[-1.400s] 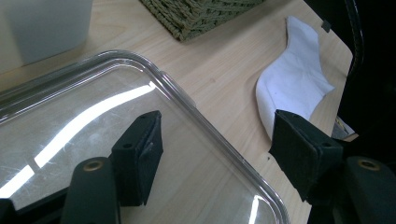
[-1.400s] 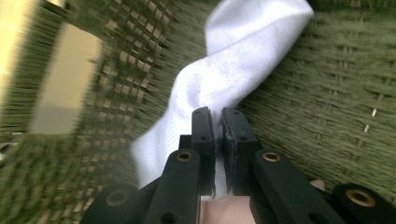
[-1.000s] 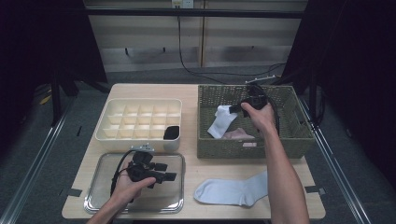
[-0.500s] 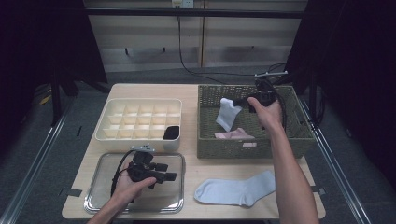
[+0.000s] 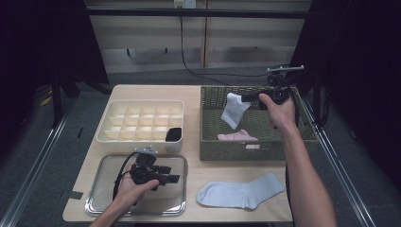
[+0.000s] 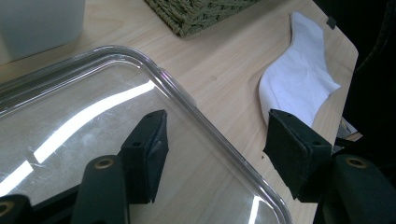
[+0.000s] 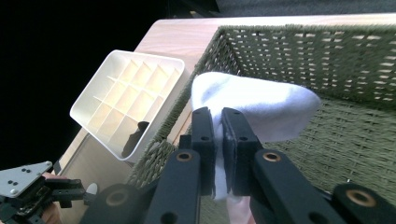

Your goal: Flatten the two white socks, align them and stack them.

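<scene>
Two black pads of my right gripper (image 7: 217,140) pinch a white sock (image 7: 261,107), dangling it above the green wicker basket (image 5: 302,137), where a pink sock (image 5: 236,136) lies. My left gripper (image 6: 219,154) rests over the clear tray (image 6: 70,93), jaws apart with nothing between them; they have just been narrowing. A second white sock (image 5: 241,193) lies flat on the table (image 5: 194,92). The grip takes one thin fold only, so I judge a quick swing could shake it loose.

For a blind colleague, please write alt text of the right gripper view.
The right claw pinches a white sock, lifted above a woven basket. A white divided tray sits on the table beyond the basket's corner.
</scene>
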Demonstrator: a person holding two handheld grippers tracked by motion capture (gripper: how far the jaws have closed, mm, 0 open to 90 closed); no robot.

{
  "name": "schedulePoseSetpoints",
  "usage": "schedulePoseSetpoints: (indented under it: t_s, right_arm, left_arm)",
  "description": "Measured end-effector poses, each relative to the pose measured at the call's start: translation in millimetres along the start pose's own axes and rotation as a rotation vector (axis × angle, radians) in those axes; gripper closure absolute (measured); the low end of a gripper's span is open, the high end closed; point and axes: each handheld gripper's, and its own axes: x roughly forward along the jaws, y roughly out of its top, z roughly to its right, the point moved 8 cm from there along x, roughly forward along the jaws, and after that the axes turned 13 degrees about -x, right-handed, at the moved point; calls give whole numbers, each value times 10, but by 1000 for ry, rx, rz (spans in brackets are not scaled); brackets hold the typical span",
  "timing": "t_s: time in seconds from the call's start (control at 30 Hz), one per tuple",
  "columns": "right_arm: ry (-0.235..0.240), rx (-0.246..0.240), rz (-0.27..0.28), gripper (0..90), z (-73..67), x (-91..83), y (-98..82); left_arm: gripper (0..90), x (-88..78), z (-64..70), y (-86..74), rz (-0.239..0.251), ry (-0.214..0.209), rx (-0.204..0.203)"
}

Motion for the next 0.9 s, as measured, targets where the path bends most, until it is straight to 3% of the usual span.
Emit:
schedulePoseSetpoints:
  t_s: [0.53, 0.9]
  right_arm:
    - [7, 4, 39, 842, -21, -228, 117]
    - [51, -25, 85, 840, -252, -427, 168]
  left_arm:
    - [391, -15, -21, 28, 20, -1, -22]
    - [358, 0, 29, 20, 12, -18, -14]
